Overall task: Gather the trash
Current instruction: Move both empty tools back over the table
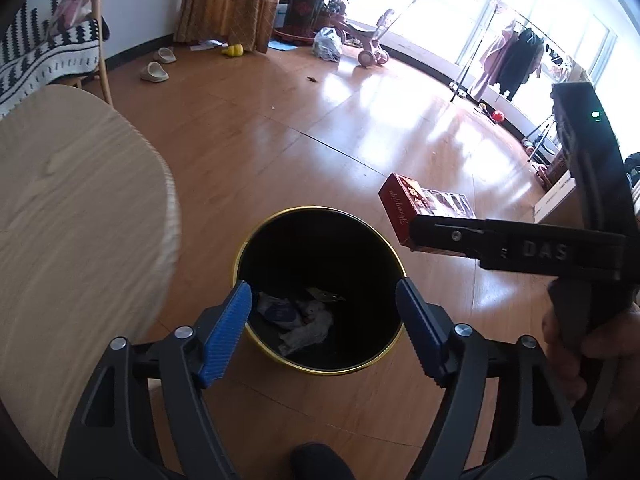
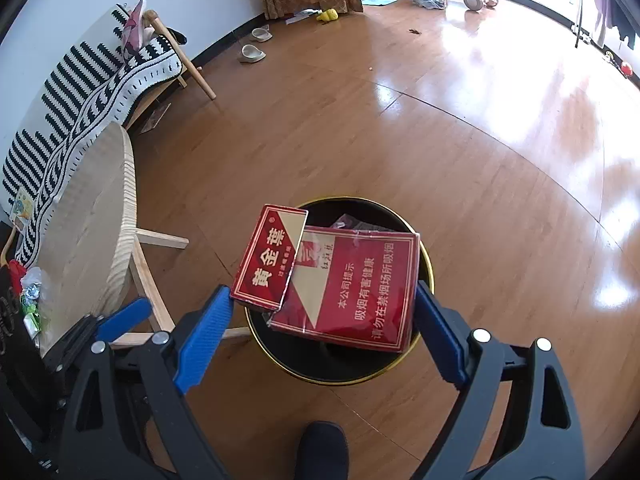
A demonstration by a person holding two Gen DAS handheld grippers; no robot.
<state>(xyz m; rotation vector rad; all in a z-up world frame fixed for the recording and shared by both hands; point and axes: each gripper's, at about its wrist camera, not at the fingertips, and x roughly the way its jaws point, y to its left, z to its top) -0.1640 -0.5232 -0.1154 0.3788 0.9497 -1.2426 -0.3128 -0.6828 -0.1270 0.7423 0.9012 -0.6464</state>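
Left gripper [image 1: 324,300]: blue ribbed pads spread wide, nothing between them, hovering over the black round trash bin with gold rim [image 1: 256,236] on the wooden floor [image 1: 280,140]. Crumpled wrappers and paper scraps [image 1: 298,320] visible at the bin bottom.

Right gripper [image 2: 324,308]: pads closed against the sides of a flat red cigarette carton with gold triangle and white Chinese text [image 2: 352,292]; a smaller red-and-gold cigarette pack [image 2: 268,258] touching the carton's left edge, pressed by the left pad. Both held directly above the same bin [image 2: 426,264], mouth mostly covered by the carton. From the left wrist view, same carton [image 1: 424,204] seen edge-on in the right gripper [image 1: 416,236], up and to the right of the bin rim.

Round light-wood table [image 1: 72,208] just left of the bin; crumpled foil and green wrappers [image 2: 30,300] on its near edge. Chair with black-and-white patterned blanket [image 2: 88,88] behind. Dark shoe toe [image 2: 320,452] at bottom centre.
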